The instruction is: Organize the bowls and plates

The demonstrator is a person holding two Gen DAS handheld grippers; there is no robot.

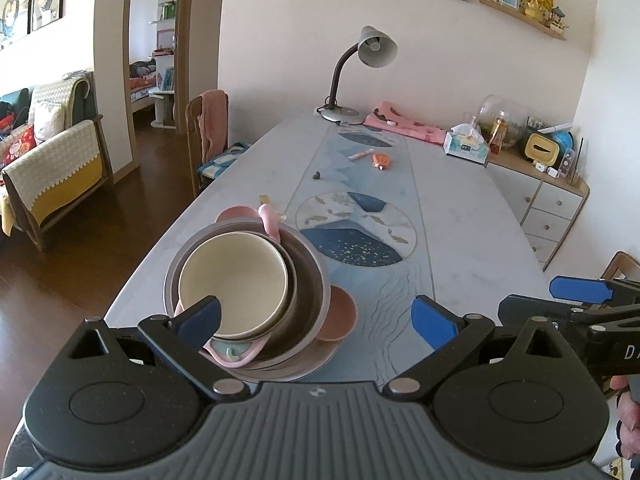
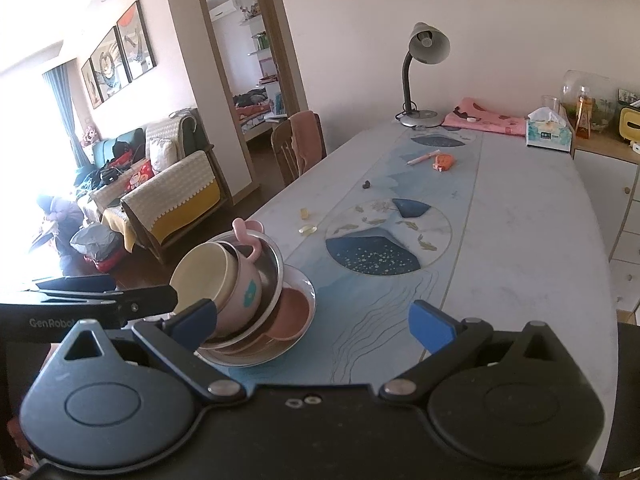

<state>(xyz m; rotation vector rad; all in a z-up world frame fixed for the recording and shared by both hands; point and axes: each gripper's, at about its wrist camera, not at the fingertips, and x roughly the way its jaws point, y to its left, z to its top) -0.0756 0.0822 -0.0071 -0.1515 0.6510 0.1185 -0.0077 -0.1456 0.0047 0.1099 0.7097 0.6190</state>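
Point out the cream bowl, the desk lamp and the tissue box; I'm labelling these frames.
cream bowl (image 1: 234, 280), left wrist view, on its inner floor.
desk lamp (image 2: 430, 46), right wrist view, on the grey shade.
tissue box (image 1: 467, 148), left wrist view, on the box's front face.

Bright daylight, blown-out window glare (image 2: 24, 184) at left, sharp focus, fisheye-bent edges.

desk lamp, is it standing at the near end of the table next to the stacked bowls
No, the desk lamp stands at the far end of the table by the wall, well apart from the stacked bowls.
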